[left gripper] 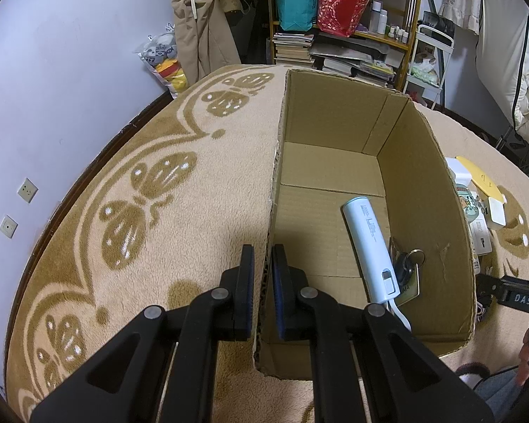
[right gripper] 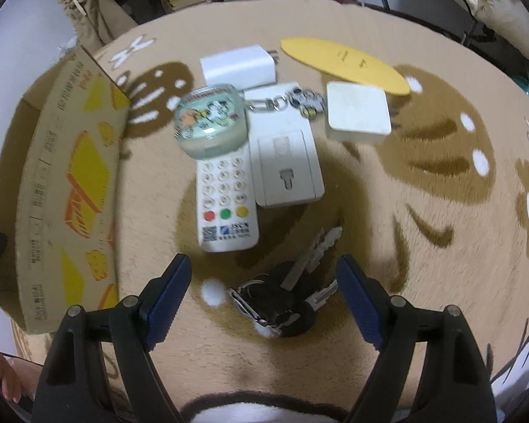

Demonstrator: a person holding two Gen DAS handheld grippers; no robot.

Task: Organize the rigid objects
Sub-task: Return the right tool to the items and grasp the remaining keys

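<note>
the open right gripper straddles a bunch of keys whose blades point up-right across the carpet, while the left gripper pinches the cardboard box wall.

A lived-in home room is showing here: a beige patterned plush carpet is covering the floor, a yellow metal shelf is holding stacked books, and beige coats are hanging by the wall.
</note>
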